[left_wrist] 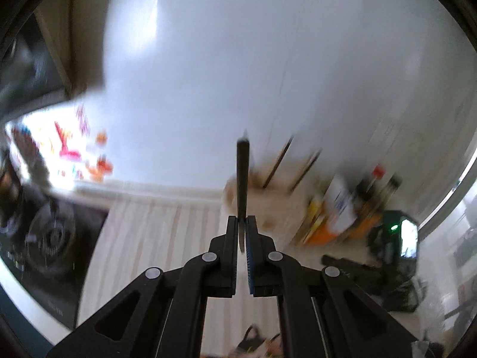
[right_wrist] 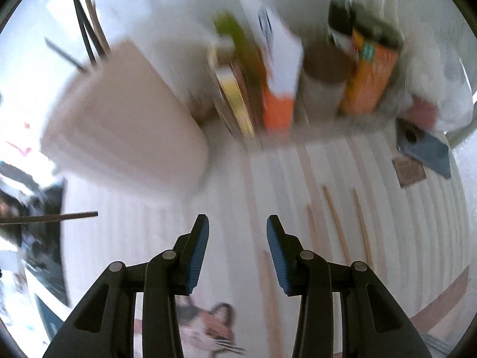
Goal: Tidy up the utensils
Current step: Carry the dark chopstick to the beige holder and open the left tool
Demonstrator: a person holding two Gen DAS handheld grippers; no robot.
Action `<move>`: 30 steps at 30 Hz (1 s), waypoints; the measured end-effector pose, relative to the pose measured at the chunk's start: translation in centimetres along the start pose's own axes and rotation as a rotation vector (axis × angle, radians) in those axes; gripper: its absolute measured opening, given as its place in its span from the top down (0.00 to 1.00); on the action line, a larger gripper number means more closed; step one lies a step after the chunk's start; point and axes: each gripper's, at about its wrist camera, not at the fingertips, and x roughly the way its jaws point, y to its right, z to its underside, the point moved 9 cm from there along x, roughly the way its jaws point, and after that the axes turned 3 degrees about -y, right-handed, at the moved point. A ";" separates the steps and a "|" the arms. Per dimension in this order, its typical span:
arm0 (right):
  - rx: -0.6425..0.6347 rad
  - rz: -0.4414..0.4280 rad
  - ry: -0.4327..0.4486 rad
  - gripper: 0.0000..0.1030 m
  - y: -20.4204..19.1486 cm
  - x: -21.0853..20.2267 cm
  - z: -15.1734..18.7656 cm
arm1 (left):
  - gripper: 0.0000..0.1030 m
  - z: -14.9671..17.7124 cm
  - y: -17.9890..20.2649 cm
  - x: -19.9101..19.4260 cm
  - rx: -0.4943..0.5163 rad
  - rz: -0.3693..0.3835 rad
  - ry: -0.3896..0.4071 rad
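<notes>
Left gripper [left_wrist: 242,223] pinches one dark utensil [left_wrist: 242,176], upright before the beige holder [left_wrist: 253,197]. Right gripper [right_wrist: 237,226] gapes with nothing between its fingers above the striped mat [right_wrist: 387,223], where three wooden chopsticks [right_wrist: 335,217] lie; three dark sticks [right_wrist: 89,38] stand in the holder.

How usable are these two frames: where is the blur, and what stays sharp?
Left wrist view: background bottles and holder are motion-smeared; the left gripper and its clamped dark utensil stay sharp; the window glares at left. Right wrist view: holder and boxes are streaked; the open right gripper is crisp.
</notes>
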 end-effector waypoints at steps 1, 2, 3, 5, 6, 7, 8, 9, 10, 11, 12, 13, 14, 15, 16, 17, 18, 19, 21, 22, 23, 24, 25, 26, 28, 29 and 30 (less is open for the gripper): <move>0.004 -0.019 0.021 0.59 -0.7 -1.3 -1.2 | 0.98 -1.5 0.7 -1.5 0.004 0.027 0.033; 0.002 -0.032 0.041 0.59 -1.2 -2.5 -2.1 | 0.98 -3.5 0.6 -0.8 0.009 0.035 0.051; -0.003 -0.046 0.066 0.59 -1.8 -4.0 -3.3 | 0.98 -5.5 0.7 -1.2 0.017 0.040 0.079; -0.018 -0.062 0.121 0.59 -3.1 -6.6 -5.6 | 0.98 -8.6 1.5 -1.0 0.030 0.048 0.113; -0.024 -0.067 0.151 0.59 -3.7 -8.1 -6.8 | 0.98 -9.8 1.7 -0.4 0.034 0.052 0.120; -0.026 -0.071 0.170 0.59 -4.0 -8.9 -7.5 | 0.98 -10.6 2.0 0.1 0.041 0.049 0.124; -0.028 -0.073 0.193 0.59 -4.2 -9.8 -8.6 | 0.98 -11.3 2.0 0.8 0.046 0.050 0.119; -0.031 -0.071 0.211 0.59 -4.6 -10.3 -9.6 | 0.98 -11.7 2.1 1.5 0.047 0.054 0.110; -0.032 -0.067 0.225 0.59 -4.7 -10.8 -10.3 | 0.98 -12.4 2.3 2.4 0.049 0.055 0.101; -0.031 -0.063 0.233 0.59 -4.8 -11.1 -10.7 | 0.98 -13.4 2.6 3.6 0.059 0.057 0.082; -0.030 -0.060 0.238 0.59 -4.9 -11.4 -11.1 | 0.98 -13.0 2.6 4.8 0.066 0.051 0.069; -0.029 -0.054 0.243 0.59 -5.0 -11.6 -11.4 | 0.98 -13.2 2.7 5.8 0.075 0.038 0.053; -0.028 -0.051 0.243 0.59 -5.0 -11.6 -11.6 | 0.98 -13.9 2.6 7.1 0.087 0.030 0.033; -0.026 -0.049 0.239 0.59 -4.8 -11.4 -11.6 | 0.98 -14.0 2.4 8.1 0.091 0.017 0.023; -0.023 -0.044 0.233 0.59 -4.6 -11.3 -11.7 | 0.98 -14.4 2.6 8.8 0.098 0.009 0.010; -0.019 -0.042 0.228 0.59 -4.3 -10.7 -11.6 | 0.98 -14.8 2.7 9.4 0.103 0.002 -0.005; -0.013 -0.046 0.225 0.59 -4.0 -10.3 -11.3 | 0.98 -14.8 2.6 10.1 0.104 -0.003 -0.019; -0.007 -0.053 0.223 0.59 -3.7 -9.9 -11.1 | 0.98 -14.6 2.5 10.7 0.099 0.003 -0.035; 0.007 -0.045 0.211 0.59 -2.9 -9.0 -10.8 | 0.97 -14.3 2.4 11.4 0.089 0.021 -0.075; 0.017 -0.049 0.200 0.59 -2.3 -8.3 -10.4 | 0.94 -14.0 2.4 11.3 0.064 0.044 -0.090; 0.023 -0.048 0.191 0.59 -2.0 -7.9 -10.2 | 0.93 -13.6 2.3 11.3 0.048 0.056 -0.103; 0.030 -0.039 0.181 0.59 -1.5 -7.5 -9.8 | 0.93 -13.0 2.0 11.4 0.041 0.055 -0.122; 0.036 -0.035 0.175 0.59 -1.0 -7.1 -9.6 | 0.93 -12.4 1.7 11.2 0.027 0.052 -0.141; 0.045 -0.034 0.164 0.59 -0.5 -6.7 -9.3 | 0.92 -11.8 1.5 11.0 0.015 0.045 -0.151; 0.057 -0.032 0.148 0.59 0.5 -6.2 -8.7 | 0.71 -10.5 0.8 10.3 0.010 0.017 -0.153; 0.060 -0.027 0.146 0.59 0.9 -6.1 -8.4 | 0.59 -9.7 0.6 9.8 0.005 0.005 -0.144; 0.066 -0.024 0.145 0.59 1.5 -6.1 -7.9 | 0.33 -9.0 0.4 9.3 0.004 0.000 -0.128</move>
